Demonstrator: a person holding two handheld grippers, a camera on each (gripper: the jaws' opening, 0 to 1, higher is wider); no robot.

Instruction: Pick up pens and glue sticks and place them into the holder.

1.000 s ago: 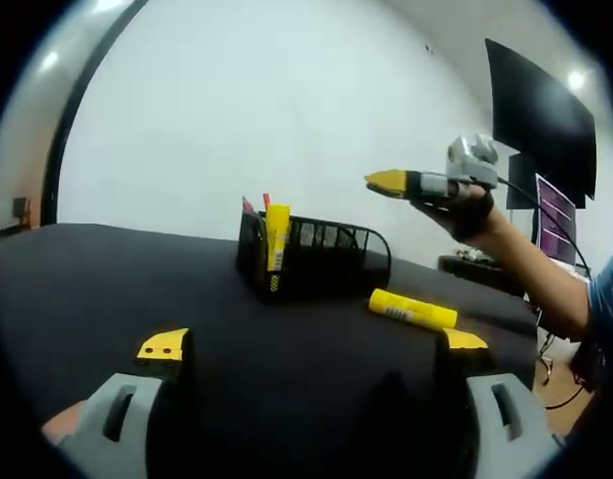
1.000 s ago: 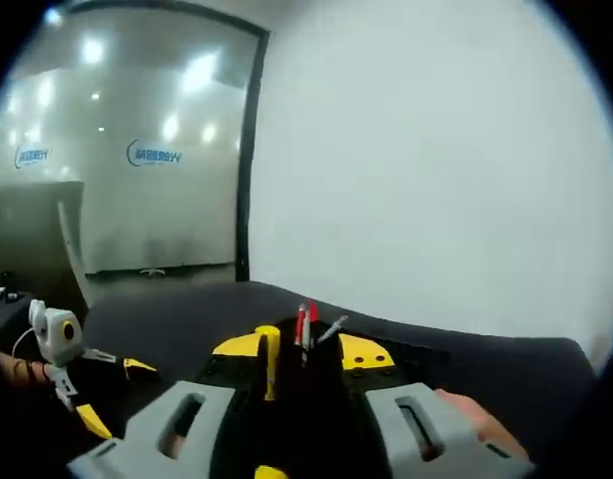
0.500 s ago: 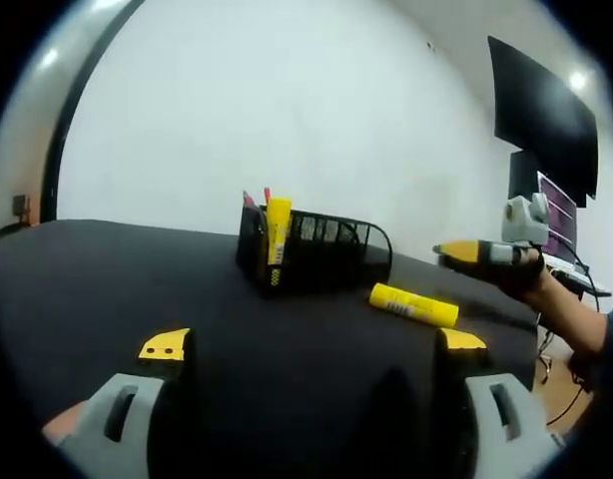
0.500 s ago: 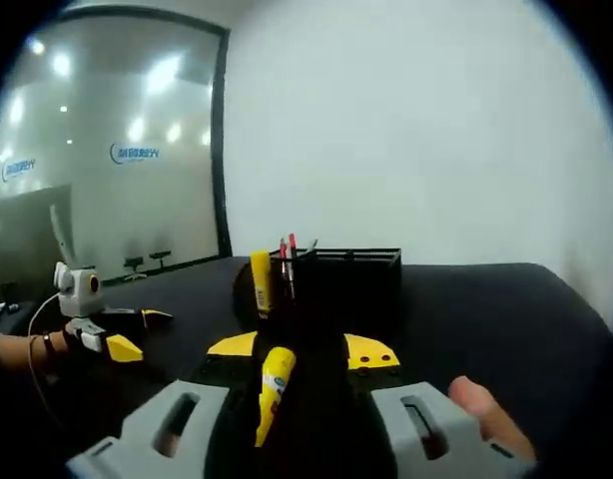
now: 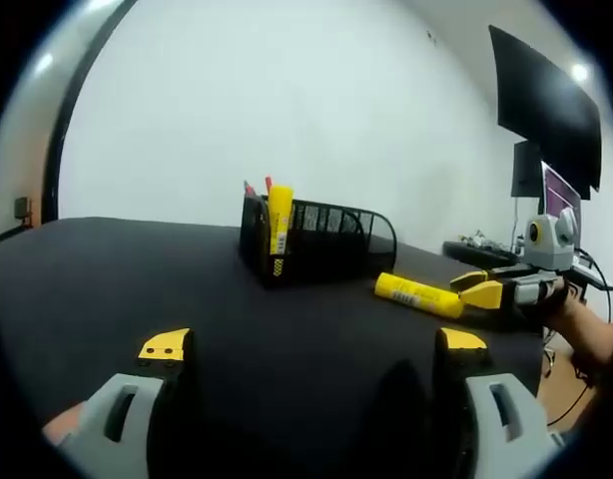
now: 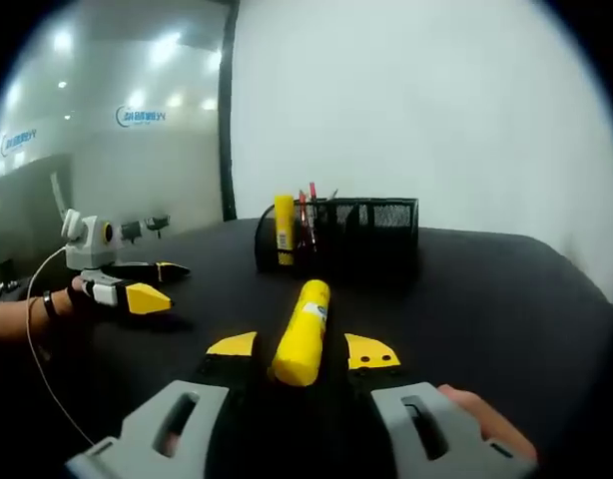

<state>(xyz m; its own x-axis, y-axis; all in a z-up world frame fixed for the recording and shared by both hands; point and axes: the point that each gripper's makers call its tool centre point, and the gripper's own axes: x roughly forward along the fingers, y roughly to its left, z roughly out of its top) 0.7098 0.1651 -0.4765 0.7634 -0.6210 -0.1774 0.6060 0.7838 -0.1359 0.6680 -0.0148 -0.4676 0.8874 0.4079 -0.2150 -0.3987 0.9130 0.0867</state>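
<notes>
Jaws first: our right gripper [image 6: 301,354] has its jaws apart w/ the loose glue stick [image 6: 304,331] sitting straight between the yellow tips, not clamped yet as far as we can tell. In the right gripper view the stick's long axis runs directly away from us, along the jaw line, pointing toward the mesh holder [image 6: 361,232] beyond it on the black counter [image 6: 506,299]. So the jaws would close across the stick's width, which is what we want.

The left gripper view gives the side-on check: right gripper comes in from the right edge, tips just at the near end of the stick, touching or just beside, can't tell which. The stick lies flat on the counter, near the holder but apart from it.

Our left gripper [image 5: 313,345] is spread wide, nothing between the jaws, and sits well back from the stick; right is clearly nearer, so it's right's pick.

The holder already has a yellow glue stick [image 5: 279,219] standing upright in the end compartment, plus red-topped pens [image 5: 251,190] beside it.
</notes>
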